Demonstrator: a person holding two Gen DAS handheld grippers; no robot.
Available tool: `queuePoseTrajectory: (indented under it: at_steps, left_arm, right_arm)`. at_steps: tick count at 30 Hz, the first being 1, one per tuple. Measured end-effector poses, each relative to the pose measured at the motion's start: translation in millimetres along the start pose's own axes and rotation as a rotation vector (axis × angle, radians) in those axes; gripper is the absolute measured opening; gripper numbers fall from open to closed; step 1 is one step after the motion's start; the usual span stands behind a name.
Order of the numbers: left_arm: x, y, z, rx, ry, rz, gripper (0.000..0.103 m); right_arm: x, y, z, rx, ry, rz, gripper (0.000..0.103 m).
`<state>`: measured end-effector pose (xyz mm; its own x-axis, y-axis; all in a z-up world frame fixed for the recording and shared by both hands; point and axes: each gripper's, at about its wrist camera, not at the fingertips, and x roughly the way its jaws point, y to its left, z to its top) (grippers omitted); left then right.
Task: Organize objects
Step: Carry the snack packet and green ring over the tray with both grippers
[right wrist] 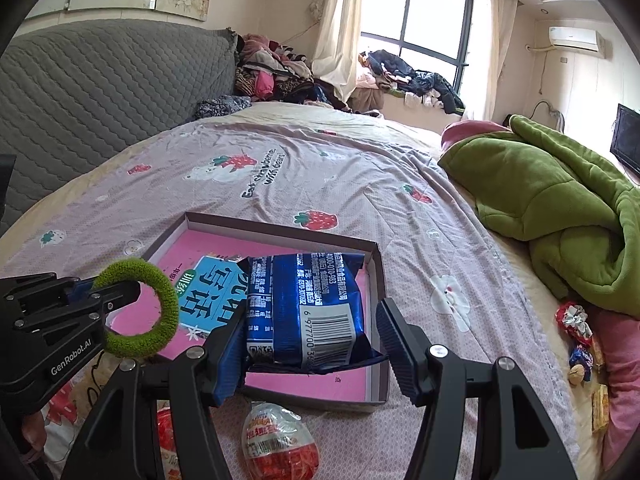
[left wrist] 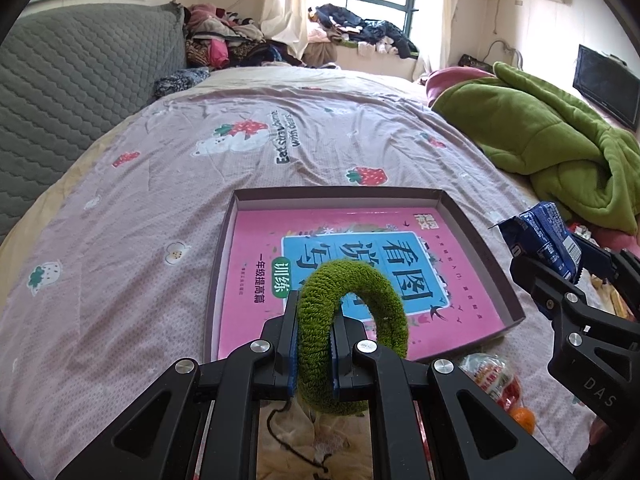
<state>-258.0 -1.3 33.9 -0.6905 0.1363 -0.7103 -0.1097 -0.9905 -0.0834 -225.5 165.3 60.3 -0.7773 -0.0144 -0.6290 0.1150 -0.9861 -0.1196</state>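
L gripper (left wrist: 314, 344) clamped narrow on green fuzzy ring (left wrist: 352, 320), pads pinching one side of the loop, rest sticking up free. R gripper (right wrist: 310, 344) holds blue snack pack (right wrist: 308, 312): jaws wide but pack sits between them, left pad against it; right pad contact unclear in R view, L view shows pack pinched and lifted. Both hover over shallow box (left wrist: 472, 224) w/ pink book (left wrist: 256, 240) lying flat inside, on strawberry bedsheet (left wrist: 160, 184).

Near box front edge on sheet: egg-shaped candy (right wrist: 280, 440), other red wrapper bits beside it. More small snacks (right wrist: 580, 340) off to R by green blanket (right wrist: 560, 200), well apart from box.

Risks (judgement):
- pack grip looks loose/one-sided → could slip or tilt out before it's over box.
- ring soft, held on one side → may snag on pad at release, or roll off glossy book.
- grippers near each other over same box → could bump if both drop at once.
- box light, on soft bed → nudge to rim could shift/tip it.
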Motion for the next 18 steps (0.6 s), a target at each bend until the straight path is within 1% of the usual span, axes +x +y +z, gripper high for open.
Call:
queuePoseTrajectory:
  at_steps: [18]
  left_arm:
    - [36.3, 11.8, 13.6, -0.011, 0.04, 0.015, 0.011]
  right_arm:
    - [37.2, 7.5, 12.4, -0.026, 0.043, -0.017, 0.062]
